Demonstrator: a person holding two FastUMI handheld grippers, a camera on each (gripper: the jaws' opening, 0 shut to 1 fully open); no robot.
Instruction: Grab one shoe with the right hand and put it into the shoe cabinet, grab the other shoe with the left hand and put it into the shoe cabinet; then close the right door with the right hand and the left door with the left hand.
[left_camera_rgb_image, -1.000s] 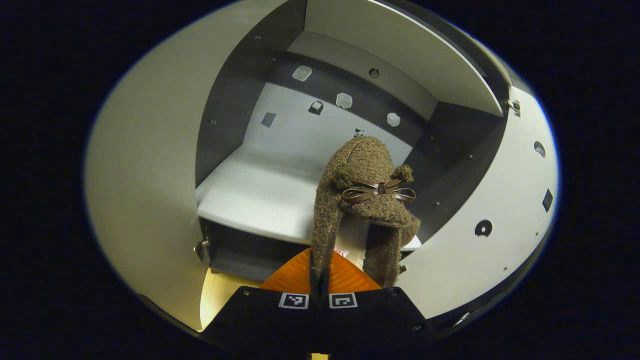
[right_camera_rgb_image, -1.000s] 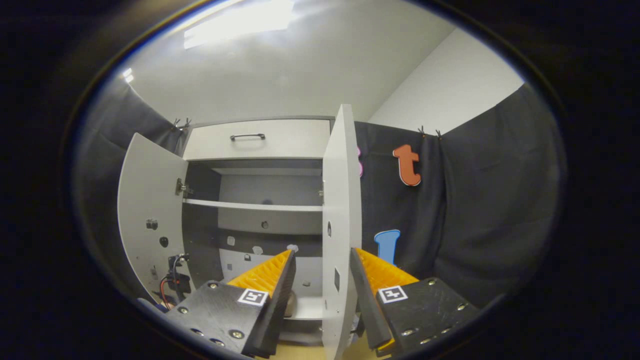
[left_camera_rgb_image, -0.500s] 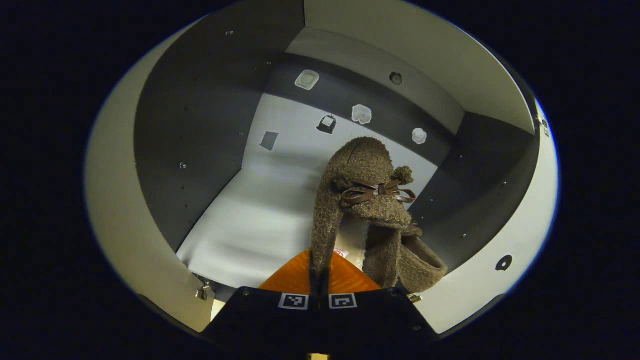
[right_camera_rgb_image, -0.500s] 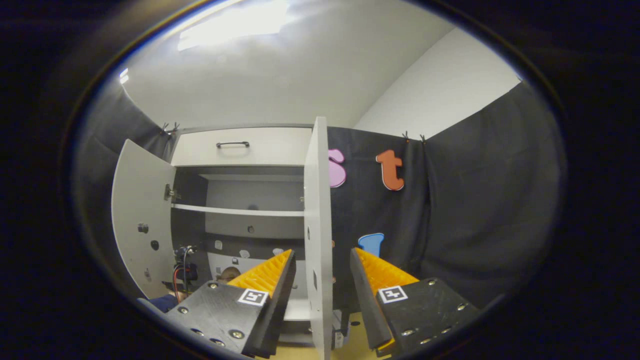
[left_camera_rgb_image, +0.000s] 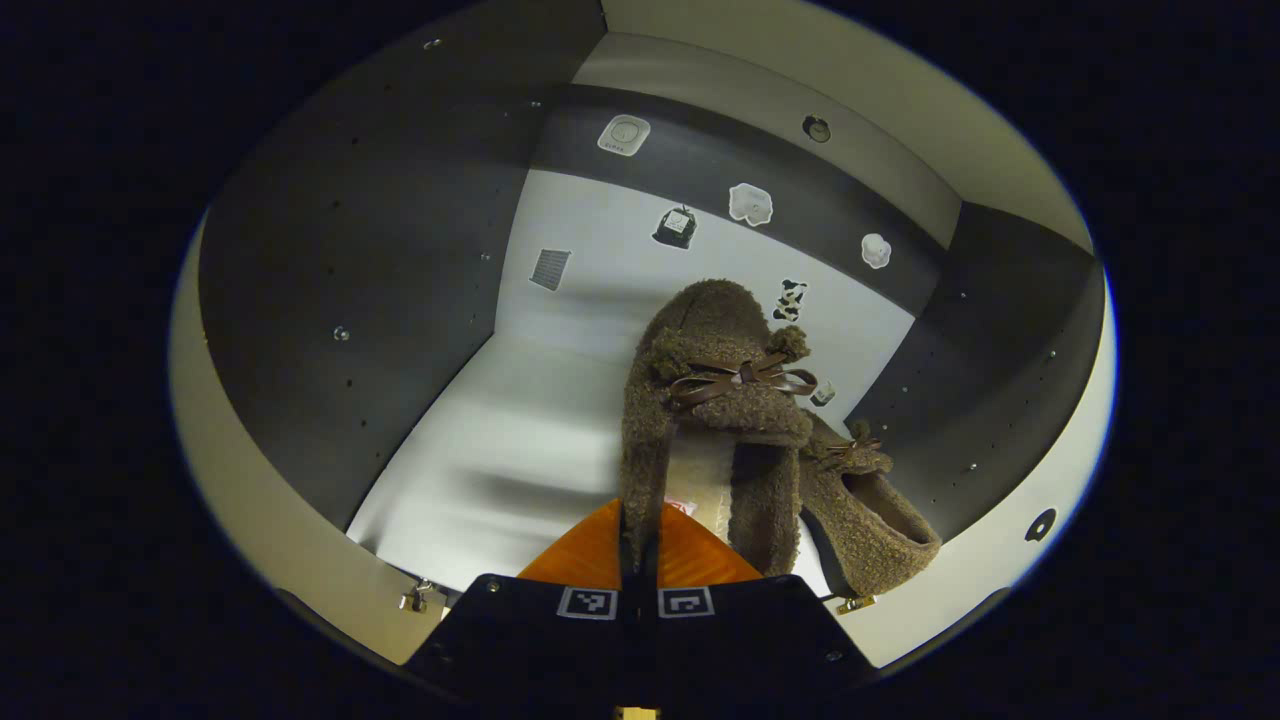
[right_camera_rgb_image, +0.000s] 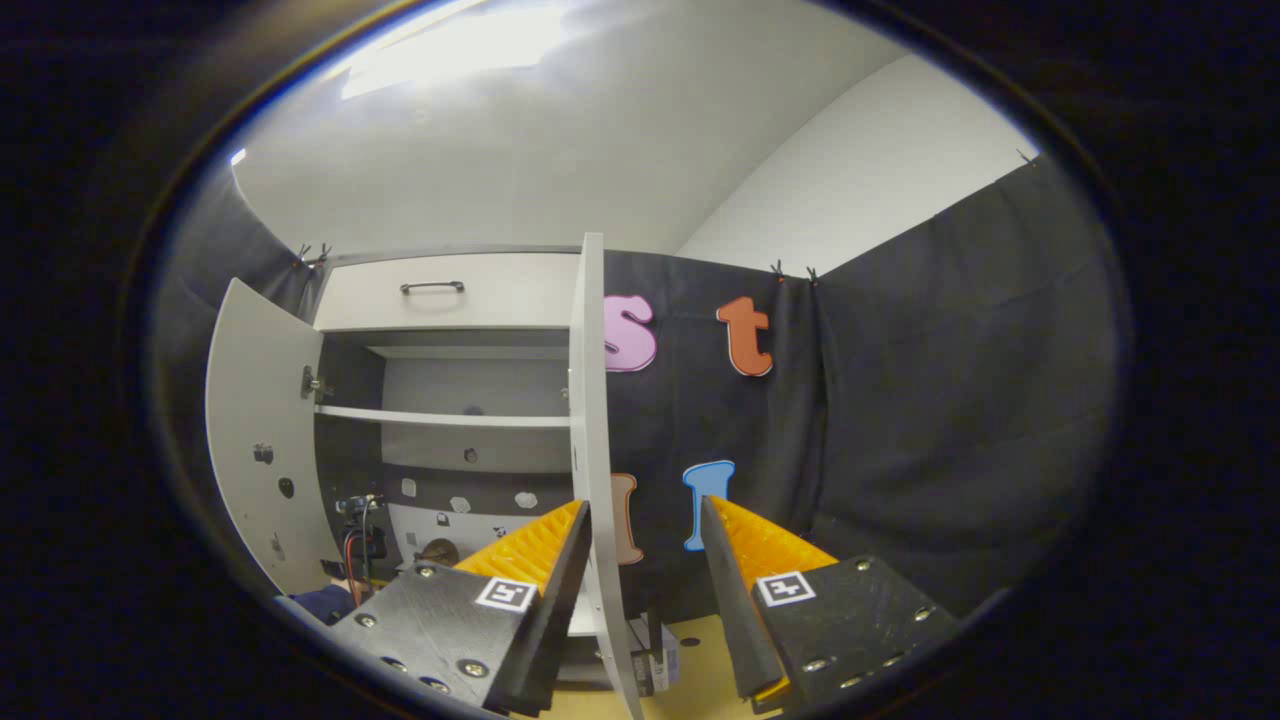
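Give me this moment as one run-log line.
left gripper: shut on shoe, inside cabinet above shelf | other shoe: on shelf, right | right gripper: open, empty | right door, left door: open

The left gripper (left_camera_rgb_image: 638, 545) has 2 orange ribbed fingers (left_camera_rgb_image: 585, 550) rising from a black body, which carries 2 small square black-and-white markers side by side at its top edge and small screws near its outer corners. The right gripper (right_camera_rgb_image: 640, 570) has the same build: 2 orange ridged fingers (right_camera_rgb_image: 530, 545) with dark inner faces, each on a black angular block. Each block bears 1 square black-and-white marker and several silver screw heads along its lower edge.
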